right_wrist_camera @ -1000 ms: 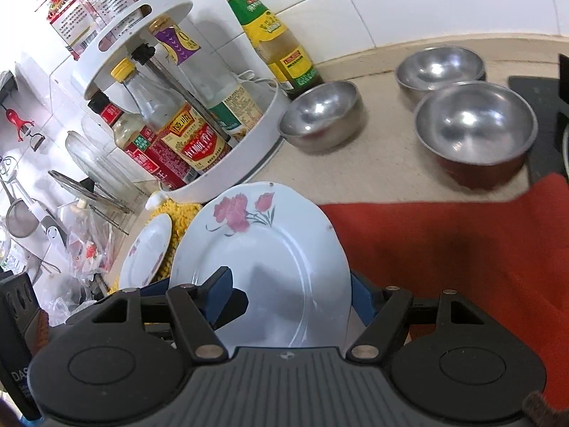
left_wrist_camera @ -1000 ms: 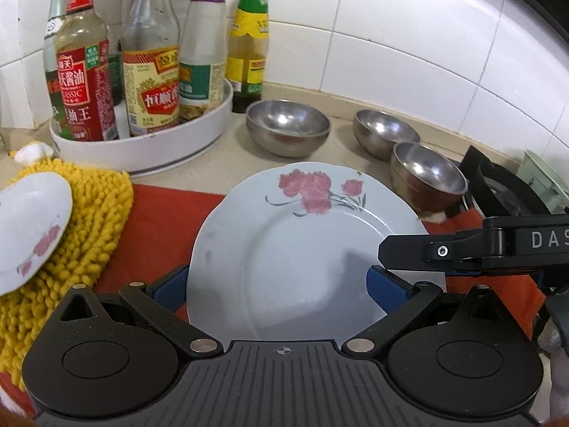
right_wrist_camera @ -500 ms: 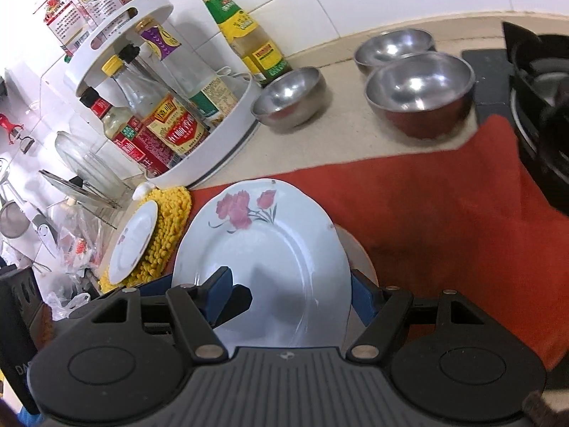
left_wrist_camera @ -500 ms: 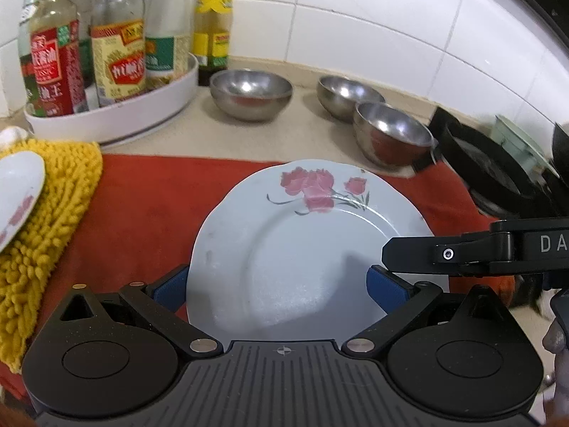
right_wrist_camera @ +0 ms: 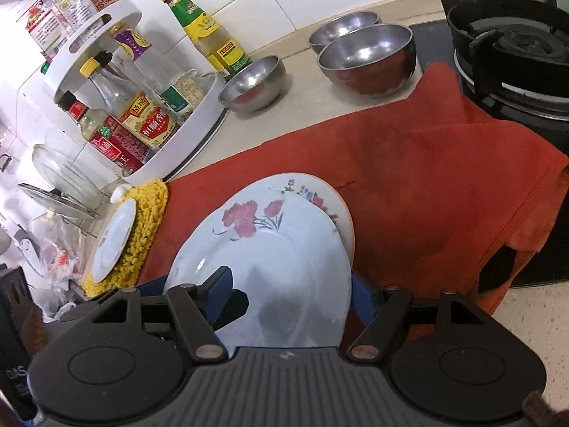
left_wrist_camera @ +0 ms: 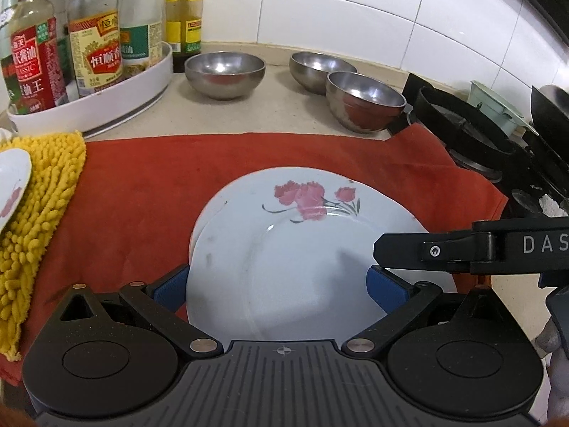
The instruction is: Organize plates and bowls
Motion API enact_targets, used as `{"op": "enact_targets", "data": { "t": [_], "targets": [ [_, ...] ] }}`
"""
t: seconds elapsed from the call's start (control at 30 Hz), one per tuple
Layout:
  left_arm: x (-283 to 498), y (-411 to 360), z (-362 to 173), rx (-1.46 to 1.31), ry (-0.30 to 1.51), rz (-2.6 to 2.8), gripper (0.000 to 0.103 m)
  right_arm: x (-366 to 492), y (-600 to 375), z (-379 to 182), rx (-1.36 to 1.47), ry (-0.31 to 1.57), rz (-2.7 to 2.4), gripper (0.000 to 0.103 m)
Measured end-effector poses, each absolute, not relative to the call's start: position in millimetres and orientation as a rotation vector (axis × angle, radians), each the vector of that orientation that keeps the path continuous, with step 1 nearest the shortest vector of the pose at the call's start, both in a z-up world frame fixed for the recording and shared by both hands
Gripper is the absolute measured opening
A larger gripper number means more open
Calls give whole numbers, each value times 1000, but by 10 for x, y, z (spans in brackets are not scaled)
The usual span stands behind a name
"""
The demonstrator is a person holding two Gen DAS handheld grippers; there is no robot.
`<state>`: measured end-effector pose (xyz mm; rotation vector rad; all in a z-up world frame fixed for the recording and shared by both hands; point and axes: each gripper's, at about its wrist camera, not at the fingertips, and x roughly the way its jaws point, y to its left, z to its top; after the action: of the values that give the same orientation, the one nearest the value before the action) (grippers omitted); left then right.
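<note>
A white plate with pink flowers (left_wrist_camera: 284,270) (right_wrist_camera: 270,263) is held between both grippers over the red cloth (left_wrist_camera: 149,185) (right_wrist_camera: 426,185). My left gripper (left_wrist_camera: 277,284) is shut on its near edge. My right gripper (right_wrist_camera: 288,295) is shut on its other side, and it also shows in the left wrist view (left_wrist_camera: 462,249). Under it lies a second plate with small coloured flowers (right_wrist_camera: 320,195), its rim showing (left_wrist_camera: 199,220). A small white plate (left_wrist_camera: 12,188) (right_wrist_camera: 113,238) rests on the yellow mat (left_wrist_camera: 39,220) (right_wrist_camera: 142,235). Three steel bowls (left_wrist_camera: 224,71) (left_wrist_camera: 320,69) (left_wrist_camera: 364,101) stand at the back.
A white turntable rack of sauce bottles (left_wrist_camera: 89,82) (right_wrist_camera: 142,106) stands at the back left. A green-label bottle (left_wrist_camera: 183,17) (right_wrist_camera: 209,39) is beside it. A black gas stove (left_wrist_camera: 480,135) (right_wrist_camera: 515,60) is on the right. The tiled wall (left_wrist_camera: 355,10) runs behind.
Both grippers have carried the flowered plate down and to the right, over a second plate on the red cloth. The bottles and bowls look farther off.
</note>
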<state>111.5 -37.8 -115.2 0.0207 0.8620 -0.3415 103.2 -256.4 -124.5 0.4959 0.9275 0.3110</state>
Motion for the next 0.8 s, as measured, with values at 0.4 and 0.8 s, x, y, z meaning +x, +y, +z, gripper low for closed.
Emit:
{"op": "enact_targets", "data": {
  "t": [0.4, 0.8],
  "targets": [
    [1366, -383, -1218, 8, 876, -308, 102, 1252, -2499, -1223, 451, 887, 308, 67],
    [1462, -343, -1239, -22, 894, -301, 100, 1417, -2370, -1195, 324, 893, 329, 67]
  ]
}}
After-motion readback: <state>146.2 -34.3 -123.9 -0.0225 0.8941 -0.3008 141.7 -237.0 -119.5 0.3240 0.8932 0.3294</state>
